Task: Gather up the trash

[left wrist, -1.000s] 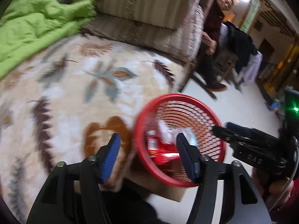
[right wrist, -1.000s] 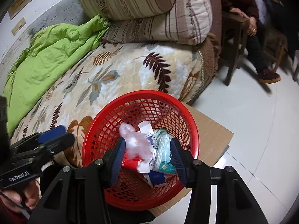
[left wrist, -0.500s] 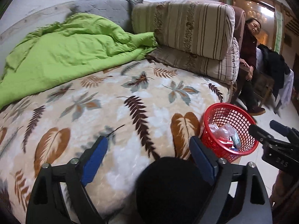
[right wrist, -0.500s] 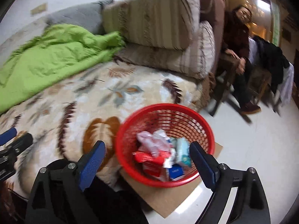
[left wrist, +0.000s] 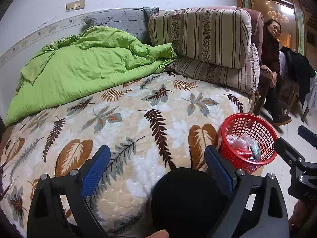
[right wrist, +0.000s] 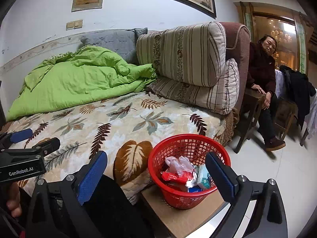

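A red mesh basket (right wrist: 198,144) stands on a piece of cardboard (right wrist: 178,218) on the floor beside the bed. It holds trash: a crumpled clear bag (right wrist: 180,163), a red wrapper (right wrist: 174,177) and a pale teal packet (right wrist: 203,177). The basket also shows in the left wrist view (left wrist: 255,125). My right gripper (right wrist: 156,176) is open and empty, held back from the basket and above it. My left gripper (left wrist: 158,168) is open and empty over the bed's front edge, left of the basket.
The bed has a leaf-patterned blanket (left wrist: 138,119), a green quilt (left wrist: 83,71) at the back left and striped cushions (left wrist: 200,35) at the back right. A person (right wrist: 263,83) sits on a wooden seat to the right. White tiled floor (right wrist: 277,168) lies right of the basket.
Both grippers pulled back and up from the basket, and their jaws opened wider. The view now takes in the whole bed; the basket looks smaller and farther.
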The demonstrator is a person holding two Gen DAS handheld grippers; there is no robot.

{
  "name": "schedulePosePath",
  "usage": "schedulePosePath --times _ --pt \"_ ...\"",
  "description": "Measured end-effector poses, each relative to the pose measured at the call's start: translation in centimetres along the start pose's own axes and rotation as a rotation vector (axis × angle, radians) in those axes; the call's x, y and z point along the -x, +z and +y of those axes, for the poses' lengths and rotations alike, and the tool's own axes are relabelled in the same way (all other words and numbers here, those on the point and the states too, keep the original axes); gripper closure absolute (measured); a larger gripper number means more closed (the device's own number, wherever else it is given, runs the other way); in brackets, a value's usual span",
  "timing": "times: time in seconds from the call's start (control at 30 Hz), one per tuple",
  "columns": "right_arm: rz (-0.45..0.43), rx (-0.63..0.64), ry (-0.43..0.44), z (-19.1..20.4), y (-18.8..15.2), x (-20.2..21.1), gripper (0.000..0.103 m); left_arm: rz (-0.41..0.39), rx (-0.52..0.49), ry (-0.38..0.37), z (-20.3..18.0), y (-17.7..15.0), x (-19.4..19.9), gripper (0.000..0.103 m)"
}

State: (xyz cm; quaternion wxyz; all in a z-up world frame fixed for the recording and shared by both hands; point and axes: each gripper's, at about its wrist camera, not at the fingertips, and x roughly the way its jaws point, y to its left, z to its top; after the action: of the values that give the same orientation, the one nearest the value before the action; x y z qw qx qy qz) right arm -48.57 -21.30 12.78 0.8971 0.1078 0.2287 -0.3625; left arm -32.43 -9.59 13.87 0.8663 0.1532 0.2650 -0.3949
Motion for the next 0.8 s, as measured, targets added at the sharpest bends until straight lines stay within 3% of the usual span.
schedulePosePath --times 0.6,0.8 --pt "0.040 -0.014 0.015 -0.3 -0.4 -1.0 0.002 0.051 -0.009 0.006 -0.7 -0.1 -0.8 0.008" --pt "0.048 -0.014 0.015 -0.3 -0.5 -1.0 0.002 0.012 -0.062 0.021 -1.5 -0.2 0.0 0.008"
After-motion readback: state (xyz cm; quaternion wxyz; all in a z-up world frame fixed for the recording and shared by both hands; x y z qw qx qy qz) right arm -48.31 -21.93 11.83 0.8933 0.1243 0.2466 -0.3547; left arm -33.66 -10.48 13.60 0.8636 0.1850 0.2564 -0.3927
